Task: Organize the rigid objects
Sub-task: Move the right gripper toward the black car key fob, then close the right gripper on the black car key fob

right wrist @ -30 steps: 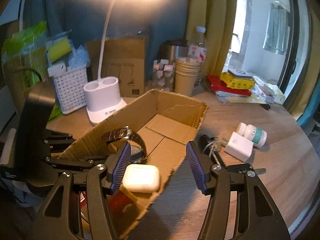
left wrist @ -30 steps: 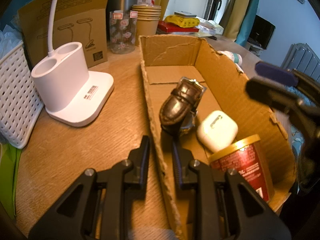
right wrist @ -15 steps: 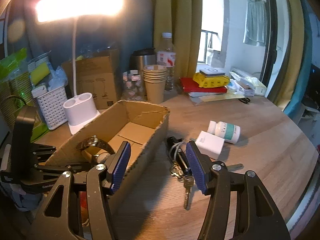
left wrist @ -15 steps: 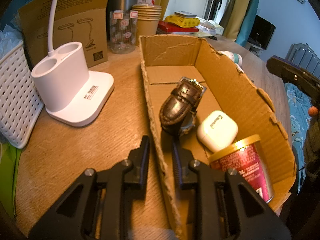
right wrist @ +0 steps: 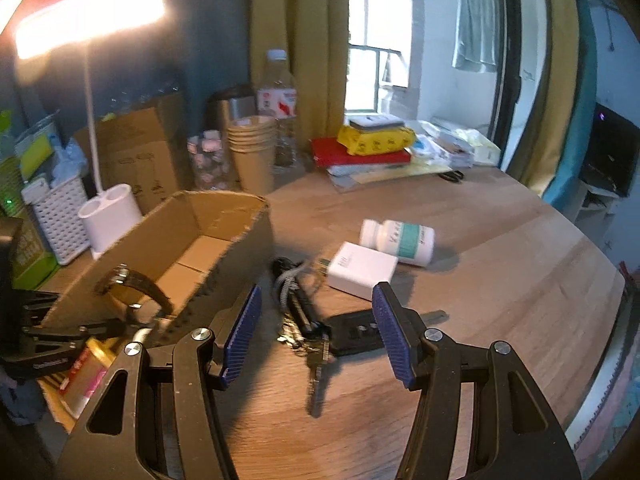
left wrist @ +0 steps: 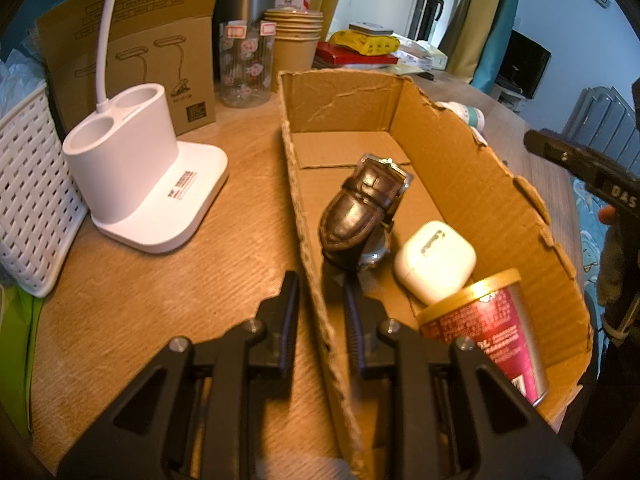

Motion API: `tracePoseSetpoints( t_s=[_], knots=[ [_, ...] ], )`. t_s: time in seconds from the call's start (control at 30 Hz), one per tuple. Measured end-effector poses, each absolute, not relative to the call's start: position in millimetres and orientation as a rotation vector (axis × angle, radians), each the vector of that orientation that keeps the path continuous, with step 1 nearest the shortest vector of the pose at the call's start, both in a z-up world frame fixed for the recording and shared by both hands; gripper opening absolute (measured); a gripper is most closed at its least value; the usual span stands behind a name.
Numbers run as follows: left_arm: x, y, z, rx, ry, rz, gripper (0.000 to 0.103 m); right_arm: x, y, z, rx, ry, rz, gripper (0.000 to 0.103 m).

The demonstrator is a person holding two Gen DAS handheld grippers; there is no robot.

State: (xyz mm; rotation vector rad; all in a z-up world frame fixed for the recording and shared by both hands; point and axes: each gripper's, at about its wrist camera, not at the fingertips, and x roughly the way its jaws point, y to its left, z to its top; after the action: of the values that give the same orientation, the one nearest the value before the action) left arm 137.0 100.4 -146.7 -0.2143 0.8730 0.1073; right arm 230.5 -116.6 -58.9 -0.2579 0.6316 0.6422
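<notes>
Right view was motion-blurred: keys [right wrist: 308,340] smeared, pill bottle [right wrist: 398,240] label unreadable. Red can [left wrist: 486,336] was partly behind left gripper [left wrist: 320,312]; its print illegible.

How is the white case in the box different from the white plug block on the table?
The white case is rounded like a pebble; the plug block is flat-sided with sharp corners. The case sits inside the cardboard box, leaning against the red can; the block lies outside on the table, beside the pill bottle. Both are white.
</notes>
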Motion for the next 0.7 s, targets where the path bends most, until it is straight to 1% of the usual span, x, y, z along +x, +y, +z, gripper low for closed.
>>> tracePoseSetpoints(
  t_s=[0.43, 0.7],
  knots=[
    [137, 100, -147, -0.214, 0.873, 0.107, 0.024, 270, -128, -96, -0.223, 0.756, 0.506, 0.061],
    [137, 100, -147, -0.214, 0.873, 0.108, 0.024, 274, -121, -108, -0.254, 0.780, 0.487, 0.061]
  ],
)
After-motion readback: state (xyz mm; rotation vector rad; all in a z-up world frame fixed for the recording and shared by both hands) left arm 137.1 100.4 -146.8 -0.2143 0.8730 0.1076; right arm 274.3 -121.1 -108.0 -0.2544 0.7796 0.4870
